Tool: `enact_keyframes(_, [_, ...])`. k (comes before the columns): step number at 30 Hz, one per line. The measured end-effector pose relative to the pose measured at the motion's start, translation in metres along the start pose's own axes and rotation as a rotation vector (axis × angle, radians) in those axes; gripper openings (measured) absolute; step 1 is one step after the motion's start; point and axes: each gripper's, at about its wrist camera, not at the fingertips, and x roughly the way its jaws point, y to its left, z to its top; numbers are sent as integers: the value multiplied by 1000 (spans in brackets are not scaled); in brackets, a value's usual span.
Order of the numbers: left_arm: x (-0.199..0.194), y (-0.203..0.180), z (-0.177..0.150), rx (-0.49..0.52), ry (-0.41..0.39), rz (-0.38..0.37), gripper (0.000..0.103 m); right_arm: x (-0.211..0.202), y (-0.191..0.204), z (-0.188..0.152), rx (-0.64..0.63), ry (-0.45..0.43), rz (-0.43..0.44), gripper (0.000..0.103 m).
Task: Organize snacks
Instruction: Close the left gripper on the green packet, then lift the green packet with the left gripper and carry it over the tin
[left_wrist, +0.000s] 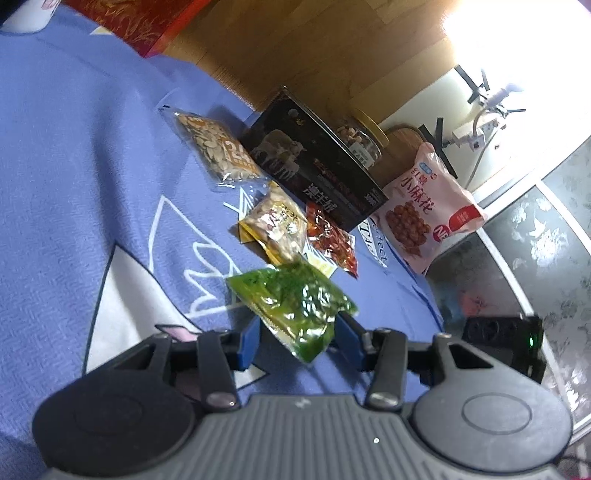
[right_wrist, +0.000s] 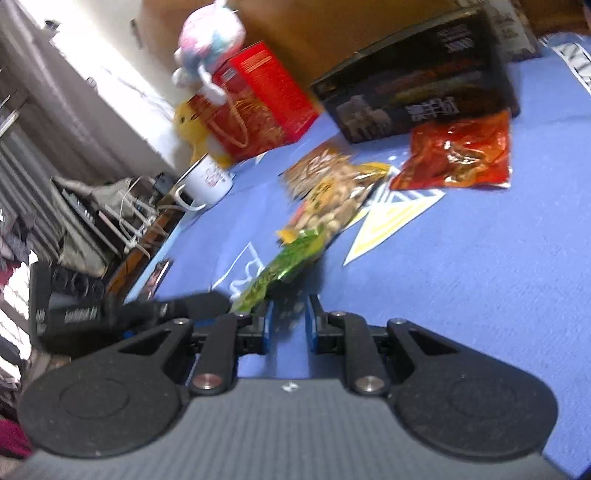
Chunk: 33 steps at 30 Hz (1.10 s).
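The cloth is blue with a fine woven texture and white line drawings; one printed triangle carries yellow stripes. The pouch is glossy green with a yellow edge. The nut bag is clear over tan contents, trimmed yellow. The seed bag is clear with beige seeds and an orange label. The chili pack is red-orange. The box is black with pale animal figures and white script. The pink bag shows brown balls. The carton is red with gold pattern. The mug is white.
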Motion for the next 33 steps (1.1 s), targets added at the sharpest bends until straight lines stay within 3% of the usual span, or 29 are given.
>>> enact_keyframes(9, [-8, 7, 6, -34, -20, -11, 48, -21, -10, 17, 62, -106, -56, 32])
enact_keyframes(15, [-5, 8, 7, -35, -12, -14, 48, -2, -12, 18, 64, -66, -76, 32])
enact_keyframes(20, [-5, 9, 7, -29, -15, -7, 48, 9, 0, 15, 15, -20, -34, 32])
enact_keyframes(23, [-5, 10, 9, -35, -19, -10, 48, 12, 8, 8, 2, 26, 40, 32])
enact_keyframes(27, [-6, 11, 10, -35, -15, -13, 48, 7, 14, 1, -26, 25, 39, 32])
enact_keyframes(33, [-5, 12, 12, -44, -6, -18, 48, -3, 0, 3, 61, -2, 56, 32])
